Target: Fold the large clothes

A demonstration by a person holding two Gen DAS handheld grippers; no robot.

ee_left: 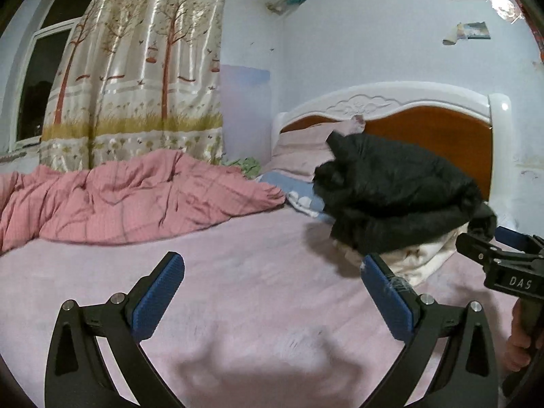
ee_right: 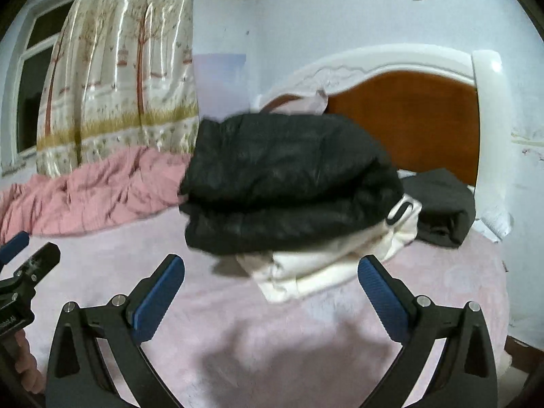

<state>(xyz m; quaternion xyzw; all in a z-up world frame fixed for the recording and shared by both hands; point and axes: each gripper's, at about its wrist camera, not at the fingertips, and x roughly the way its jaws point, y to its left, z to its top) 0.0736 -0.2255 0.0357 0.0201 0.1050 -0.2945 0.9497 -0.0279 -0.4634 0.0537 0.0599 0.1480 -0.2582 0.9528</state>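
Observation:
A folded black puffy jacket lies on top of a folded white garment on the pink bed sheet, near the headboard. In the right wrist view the black jacket sits ahead of me on the white garment. My left gripper is open and empty over bare sheet, left of the pile. My right gripper is open and empty just in front of the pile; it also shows at the right edge of the left wrist view.
A crumpled pink quilt lies along the far left of the bed. Pillows lean at the white and wood headboard. Another folded dark garment lies right of the pile. A curtain and window are behind.

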